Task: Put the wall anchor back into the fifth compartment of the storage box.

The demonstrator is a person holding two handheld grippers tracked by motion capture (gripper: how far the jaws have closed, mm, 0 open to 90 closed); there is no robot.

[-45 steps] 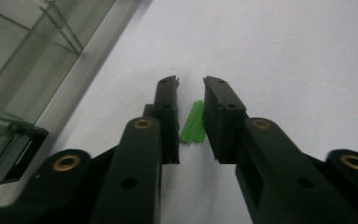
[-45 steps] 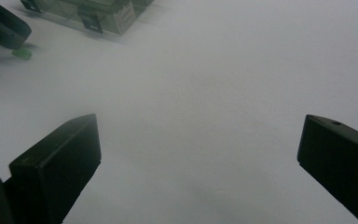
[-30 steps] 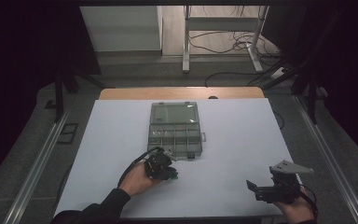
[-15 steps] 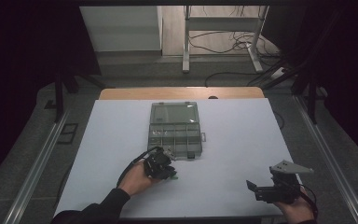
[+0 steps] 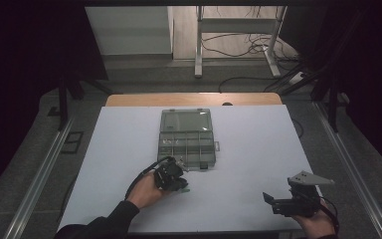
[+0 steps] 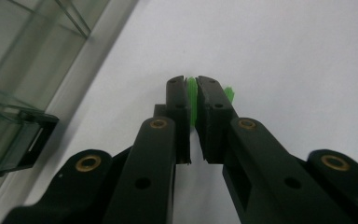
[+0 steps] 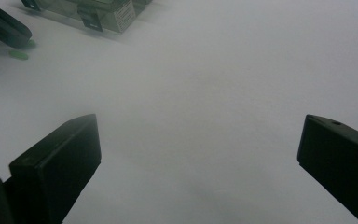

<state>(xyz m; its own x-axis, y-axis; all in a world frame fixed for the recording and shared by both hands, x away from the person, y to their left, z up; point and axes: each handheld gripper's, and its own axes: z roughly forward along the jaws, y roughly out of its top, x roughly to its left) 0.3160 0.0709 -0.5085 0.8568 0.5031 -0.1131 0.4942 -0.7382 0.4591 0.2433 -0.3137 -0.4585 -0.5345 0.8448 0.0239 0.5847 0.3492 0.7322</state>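
My left gripper rests low on the white table, just in front of a clear compartment box. In the left gripper view its jaws have just been closing and now pinch a small green piece. A second green piece lies on the table right beside the jaw tips; the right gripper view also shows that second piece under the left gripper. My right gripper sits at the front right, pointing left, open over bare table.
The box's lid lies open toward the far side, and a black latch juts from its near wall. The table's front edge runs close to both hands. Metal rails flank the table.
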